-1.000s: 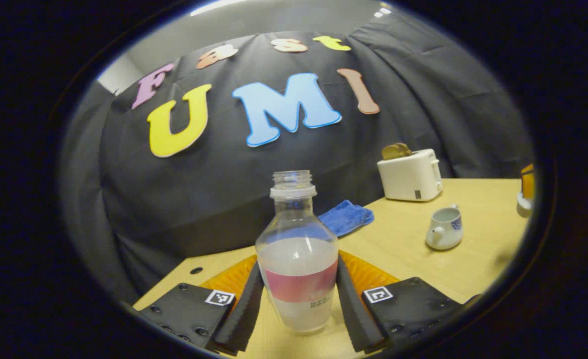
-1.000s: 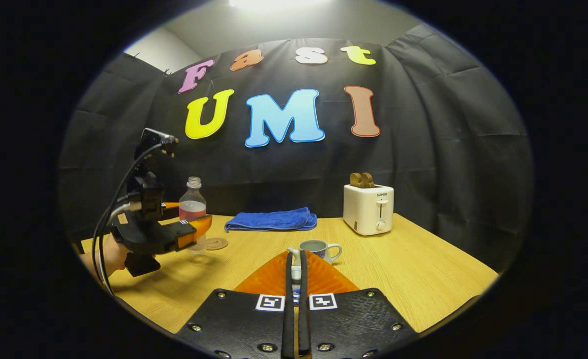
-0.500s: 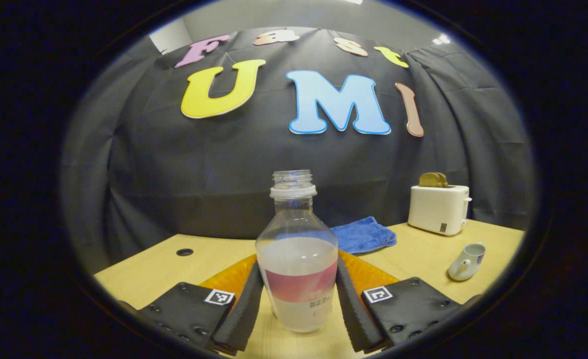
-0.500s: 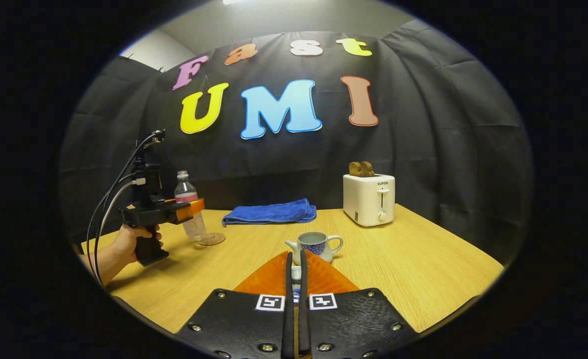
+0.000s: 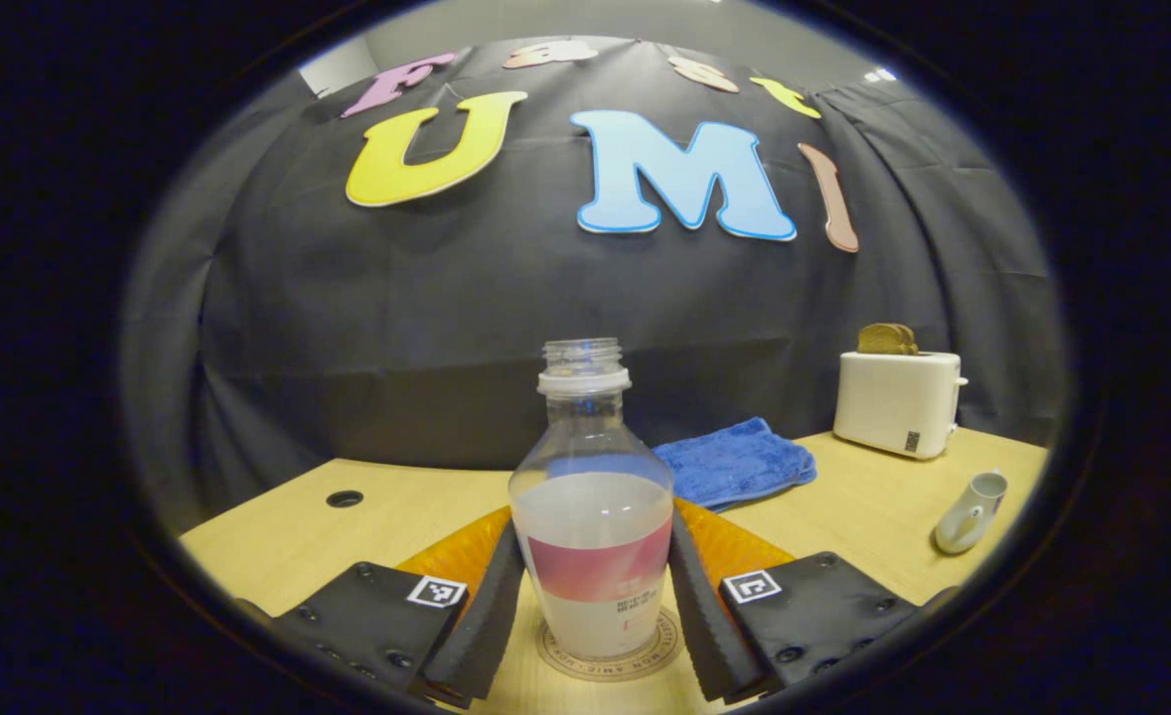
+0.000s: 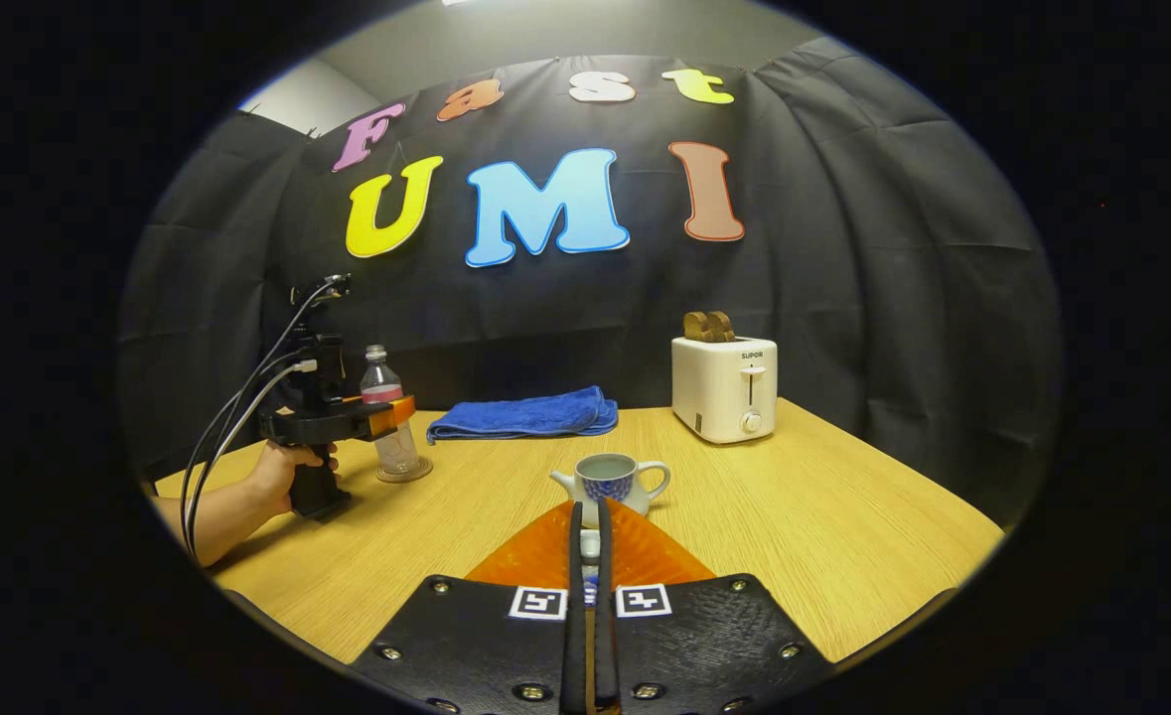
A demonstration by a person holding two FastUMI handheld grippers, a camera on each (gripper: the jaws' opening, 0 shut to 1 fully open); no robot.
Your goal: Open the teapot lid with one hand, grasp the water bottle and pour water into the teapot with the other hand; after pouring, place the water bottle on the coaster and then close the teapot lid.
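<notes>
Water bottle (image 5: 590, 536) now stands on the coaster (image 5: 608, 660), lowered from above the tabletop (image 6: 784, 497), left tongs (image 5: 593, 596) still clamping it. Right tongs (image 6: 589, 556) stay pinched on the lid (image 6: 590, 544); teapot (image 6: 613, 480) gapes open.

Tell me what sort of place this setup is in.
Probably a staged recording booth, not a real kitchen: black cloth wall behind a light wooden table, with household props set out, a white toaster and a folded blue towel.

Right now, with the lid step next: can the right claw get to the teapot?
Probably yes: the teapot stands open just ahead of the right claw, with bare table around it.
</notes>
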